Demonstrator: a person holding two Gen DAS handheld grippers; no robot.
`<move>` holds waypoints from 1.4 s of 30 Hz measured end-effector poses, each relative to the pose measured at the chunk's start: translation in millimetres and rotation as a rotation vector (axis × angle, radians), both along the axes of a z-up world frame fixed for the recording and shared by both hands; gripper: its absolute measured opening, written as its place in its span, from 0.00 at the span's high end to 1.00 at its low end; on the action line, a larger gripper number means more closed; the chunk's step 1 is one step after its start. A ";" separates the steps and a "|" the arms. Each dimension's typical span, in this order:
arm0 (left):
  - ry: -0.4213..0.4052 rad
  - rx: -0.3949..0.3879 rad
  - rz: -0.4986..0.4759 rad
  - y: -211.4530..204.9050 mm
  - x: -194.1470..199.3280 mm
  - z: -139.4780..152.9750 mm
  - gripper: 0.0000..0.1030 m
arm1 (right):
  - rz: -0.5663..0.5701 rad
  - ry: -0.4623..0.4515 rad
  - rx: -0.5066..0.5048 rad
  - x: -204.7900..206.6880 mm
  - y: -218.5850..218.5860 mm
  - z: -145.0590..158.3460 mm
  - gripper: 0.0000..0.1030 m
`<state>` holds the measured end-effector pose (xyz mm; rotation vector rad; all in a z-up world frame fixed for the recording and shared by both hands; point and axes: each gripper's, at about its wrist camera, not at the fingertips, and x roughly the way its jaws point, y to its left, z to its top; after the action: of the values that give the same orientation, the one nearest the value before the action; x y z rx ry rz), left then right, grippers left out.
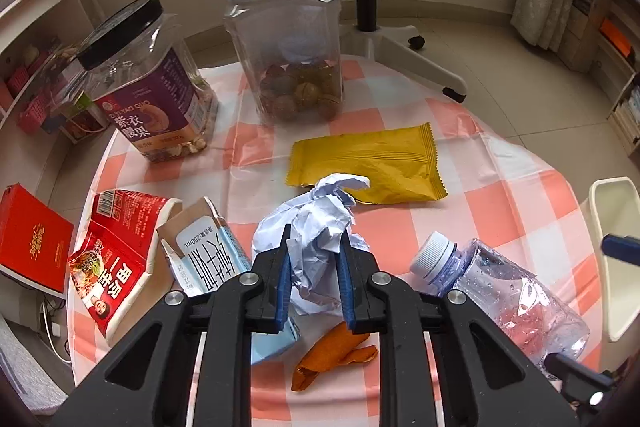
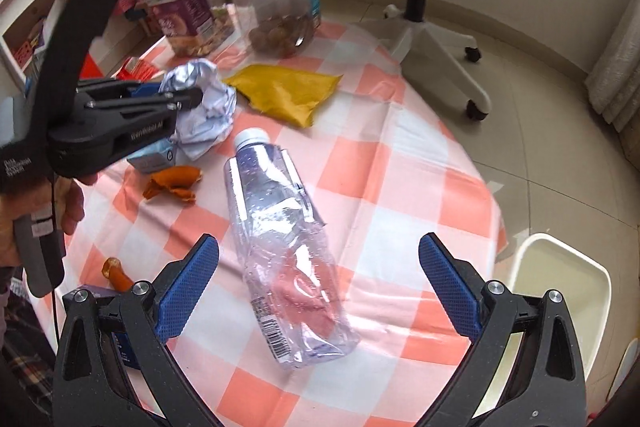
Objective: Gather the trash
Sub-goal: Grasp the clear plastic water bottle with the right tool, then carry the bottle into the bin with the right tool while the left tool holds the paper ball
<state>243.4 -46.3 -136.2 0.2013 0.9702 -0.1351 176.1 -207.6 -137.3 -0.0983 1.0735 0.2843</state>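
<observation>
My left gripper (image 1: 314, 251) is shut on a crumpled white paper ball (image 1: 320, 223) and holds it above the checked tablecloth (image 1: 480, 195); the right wrist view shows this too, with the paper ball (image 2: 208, 107) clamped in the left gripper (image 2: 192, 95). My right gripper (image 2: 318, 263) is open, its blue pads either side of a crushed clear plastic bottle (image 2: 280, 227) lying on the cloth, also seen in the left wrist view (image 1: 508, 291). A yellow snack wrapper (image 1: 372, 163), orange peel (image 1: 332, 355), a small milk carton (image 1: 212, 251) and a torn red package (image 1: 116, 259) lie around.
Two clear jars with black lids (image 1: 288, 39) (image 1: 148, 83) stand at the table's far side. A white bin (image 2: 560, 287) sits on the floor to the right of the table. An office chair (image 1: 380, 27) stands behind. A red box (image 1: 32, 239) lies off the left edge.
</observation>
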 end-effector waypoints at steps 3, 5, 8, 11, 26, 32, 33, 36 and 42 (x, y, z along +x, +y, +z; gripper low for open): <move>-0.024 -0.085 0.029 18.6 -8.4 20.9 0.83 | 0.036 0.036 -0.016 5.4 17.5 -13.5 0.07; -0.040 -0.149 0.046 32.8 -16.8 38.6 0.83 | 0.041 0.057 -0.017 8.3 25.2 -21.2 0.07; -0.084 -0.208 0.073 53.8 -32.7 65.2 0.83 | 0.038 0.067 -0.028 12.4 35.3 -28.5 0.07; -0.125 -0.228 0.100 73.2 -51.2 84.0 0.83 | 0.029 0.086 -0.038 17.6 42.6 -35.2 0.07; -0.138 -0.274 0.215 121.2 -107.6 90.0 0.83 | -0.019 0.053 0.035 25.9 67.2 -23.6 0.38; -0.172 -0.271 0.242 121.5 -110.9 94.7 0.83 | 0.003 -0.125 0.116 10.9 78.1 28.4 0.38; -0.182 -0.267 0.243 120.1 -111.8 96.1 0.83 | 0.000 -0.151 0.132 8.7 78.2 35.6 0.38; -0.216 -0.253 0.242 114.3 -115.6 100.9 0.82 | -0.013 -0.229 0.176 2.5 76.0 55.8 0.38; -0.278 -0.214 0.228 99.5 -121.5 108.6 0.82 | -0.036 -0.359 0.231 -13.7 65.8 87.4 0.38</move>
<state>121.8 53.1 -27.5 -0.0868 0.6900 -0.0005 162.4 -141.8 -49.8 0.0748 0.6803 0.3419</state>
